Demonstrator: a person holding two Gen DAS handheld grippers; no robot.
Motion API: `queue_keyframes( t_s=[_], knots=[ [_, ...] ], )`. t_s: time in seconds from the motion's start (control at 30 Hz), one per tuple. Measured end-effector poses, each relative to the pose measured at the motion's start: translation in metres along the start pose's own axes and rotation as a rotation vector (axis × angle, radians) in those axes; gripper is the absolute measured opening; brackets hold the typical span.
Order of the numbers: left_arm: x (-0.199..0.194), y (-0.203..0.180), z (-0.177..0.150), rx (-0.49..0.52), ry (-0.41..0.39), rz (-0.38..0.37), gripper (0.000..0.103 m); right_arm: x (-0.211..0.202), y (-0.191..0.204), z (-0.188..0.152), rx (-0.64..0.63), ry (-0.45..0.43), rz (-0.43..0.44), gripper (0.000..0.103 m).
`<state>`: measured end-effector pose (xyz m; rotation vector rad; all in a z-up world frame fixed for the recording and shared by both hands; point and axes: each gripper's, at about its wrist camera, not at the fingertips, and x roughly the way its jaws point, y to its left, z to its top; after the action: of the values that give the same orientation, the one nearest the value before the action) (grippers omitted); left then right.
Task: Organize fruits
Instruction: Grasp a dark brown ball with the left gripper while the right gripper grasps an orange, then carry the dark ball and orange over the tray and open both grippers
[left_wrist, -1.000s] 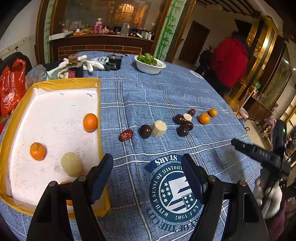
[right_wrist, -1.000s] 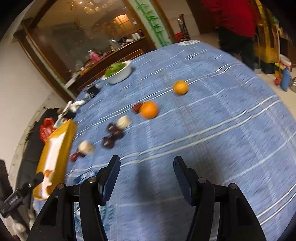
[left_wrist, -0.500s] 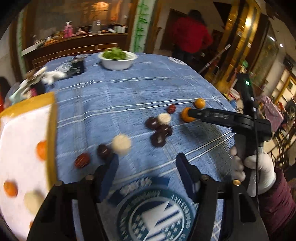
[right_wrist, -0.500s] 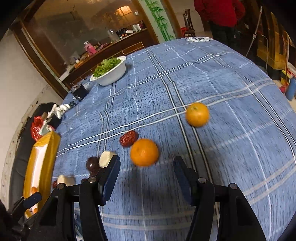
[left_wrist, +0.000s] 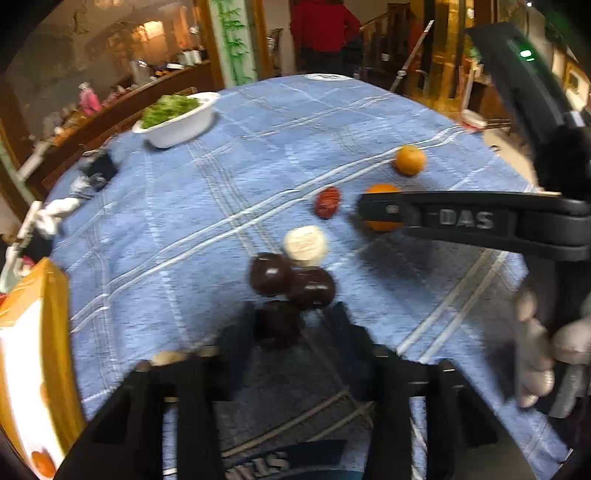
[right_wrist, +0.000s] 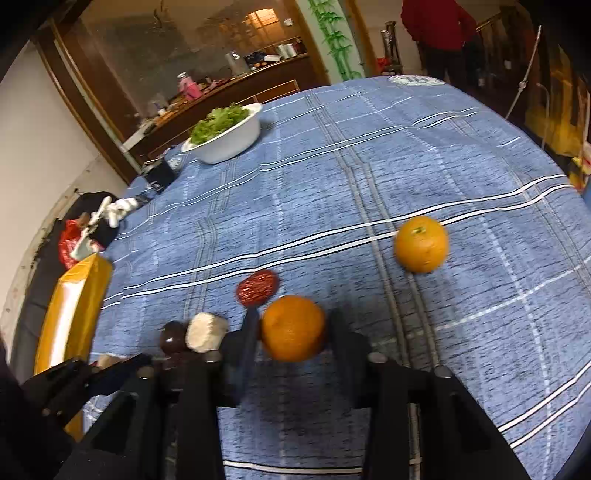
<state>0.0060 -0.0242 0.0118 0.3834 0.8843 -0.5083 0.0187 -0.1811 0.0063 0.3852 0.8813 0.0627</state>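
Both claws are closing. The right gripper (right_wrist: 291, 328) pinches the orange (right_wrist: 293, 328) beside the red date (right_wrist: 257, 287); the left gripper (left_wrist: 286, 328) nips a dark fruit (left_wrist: 277, 325) nearer the tray (left_wrist: 55, 332) — either round fruit could squirt free and roll.

Black hand-held gripper (left_wrist: 291, 334), raised "DAS" lettering, green indicator light, white glove (left_wrist: 535, 365)

We tilt both claws down toward table. Left claw (left_wrist: 291, 332) closing around dark fruit (left_wrist: 277, 325); right claw (right_wrist: 291, 332) closing on orange (right_wrist: 293, 328), pads touching.
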Motion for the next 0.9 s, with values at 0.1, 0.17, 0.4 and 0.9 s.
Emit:
queue_keyframes(
  t_s=[0.1, 0.17, 0.4, 0.9],
  knots=[
    [-0.004, 0.007, -0.002, -0.028, -0.003, -0.009, 0.022, -0.001, 0.004, -0.001, -0.017, -0.005, -0.009, 0.039],
    [-0.007, 0.014, -0.004, -0.064, -0.008, -0.020, 0.022, -0.003, 0.001, -0.002, -0.005, -0.007, 0.003, 0.039],
    [-0.066, 0.044, -0.021, -0.205, -0.147, -0.064, 0.022, -0.023, -0.010, -0.003, 0.082, -0.034, 0.092, 0.039],
    [-0.160, 0.137, -0.094, -0.453, -0.292, 0.023, 0.022, -0.076, 0.069, -0.029, 0.022, -0.041, 0.289, 0.039]
  ],
)
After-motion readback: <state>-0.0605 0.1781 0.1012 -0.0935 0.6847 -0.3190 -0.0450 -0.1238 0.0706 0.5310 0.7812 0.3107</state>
